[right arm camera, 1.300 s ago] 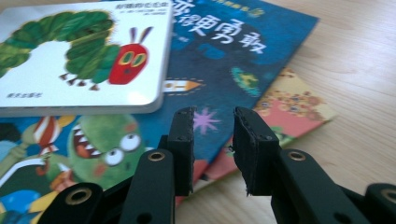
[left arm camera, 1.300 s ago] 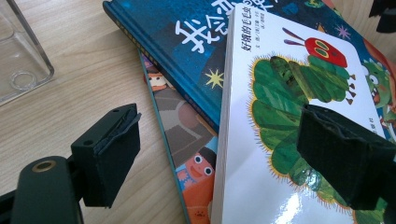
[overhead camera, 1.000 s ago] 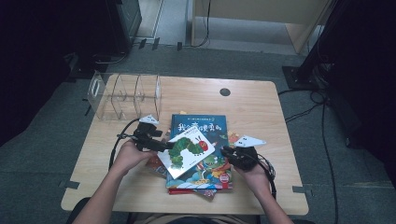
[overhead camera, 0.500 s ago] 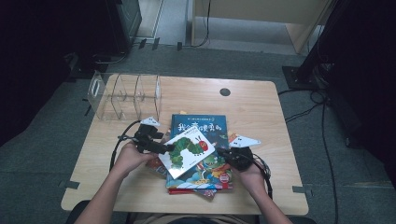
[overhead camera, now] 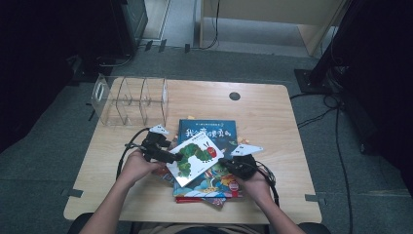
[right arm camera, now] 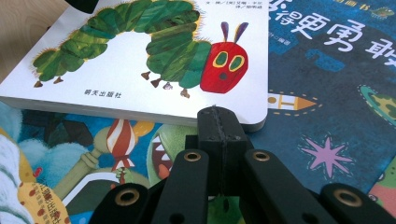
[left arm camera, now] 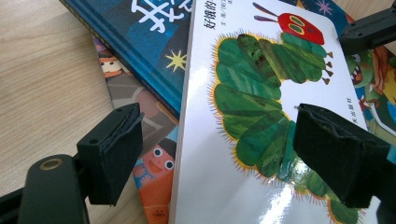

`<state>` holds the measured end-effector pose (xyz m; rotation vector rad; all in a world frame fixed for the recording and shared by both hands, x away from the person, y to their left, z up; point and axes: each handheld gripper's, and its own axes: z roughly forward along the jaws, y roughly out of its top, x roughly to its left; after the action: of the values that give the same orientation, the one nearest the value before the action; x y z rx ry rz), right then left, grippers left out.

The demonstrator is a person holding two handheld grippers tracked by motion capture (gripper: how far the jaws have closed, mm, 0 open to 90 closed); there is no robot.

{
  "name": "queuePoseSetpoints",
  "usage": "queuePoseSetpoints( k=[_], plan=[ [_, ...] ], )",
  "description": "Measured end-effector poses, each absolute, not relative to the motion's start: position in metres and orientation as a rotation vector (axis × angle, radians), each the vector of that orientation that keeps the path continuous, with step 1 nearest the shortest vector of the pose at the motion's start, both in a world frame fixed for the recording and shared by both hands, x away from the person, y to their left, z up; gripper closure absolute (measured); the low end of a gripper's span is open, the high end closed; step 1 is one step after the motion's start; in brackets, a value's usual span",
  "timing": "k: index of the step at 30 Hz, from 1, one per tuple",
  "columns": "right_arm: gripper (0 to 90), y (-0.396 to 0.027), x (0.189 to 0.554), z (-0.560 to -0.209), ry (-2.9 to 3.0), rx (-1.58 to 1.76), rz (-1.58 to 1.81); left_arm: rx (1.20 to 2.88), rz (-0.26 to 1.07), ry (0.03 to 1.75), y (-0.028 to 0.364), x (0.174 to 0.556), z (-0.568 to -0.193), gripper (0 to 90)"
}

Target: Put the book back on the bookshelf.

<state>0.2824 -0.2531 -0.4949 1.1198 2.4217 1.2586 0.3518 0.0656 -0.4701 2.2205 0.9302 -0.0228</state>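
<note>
Jaws, high view: left gripper (overhead camera: 171,157) and right gripper (overhead camera: 225,162) flank the white caterpillar book (overhead camera: 195,159), atop the book stack (overhead camera: 207,184) near the tabletop's (overhead camera: 272,117) front edge; clear rack (overhead camera: 130,100) at far-left corner, bare wood to the right.
Left gripper view: jaws spread wide, book's left edge between them, one pad (left arm camera: 338,156) over the cover.
Right gripper view: jaws just closed, pressed together, empty, at the book's (right arm camera: 140,60) near edge.

Your high view looks forward and down from above your side of the desk (overhead camera: 272,107), well back. Your left gripper view sits close over the caterpillar book (left arm camera: 261,121), looking along it from its spine side. Your right gripper view faces that book's (right arm camera: 140,56) corner, very near. All three views share this book (overhead camera: 195,158).
</note>
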Motion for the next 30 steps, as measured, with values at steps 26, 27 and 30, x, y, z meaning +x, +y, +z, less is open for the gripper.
queuePoseSetpoints(
  k=[26,27,30],
  plan=[
    [90.0,-0.238,0.286,-0.498,2.455,1.033,1.303,2.22,-0.115,0.984,0.072,0.354,-0.478,21.2],
    [90.0,-0.237,0.286,-0.498,2.459,1.036,1.302,2.219,-0.116,0.983,0.073,0.353,-0.478,21.3],
    [90.0,-0.233,0.288,-0.498,2.463,1.022,1.304,2.21,-0.122,0.991,0.074,0.352,-0.478,21.6]
  ],
)
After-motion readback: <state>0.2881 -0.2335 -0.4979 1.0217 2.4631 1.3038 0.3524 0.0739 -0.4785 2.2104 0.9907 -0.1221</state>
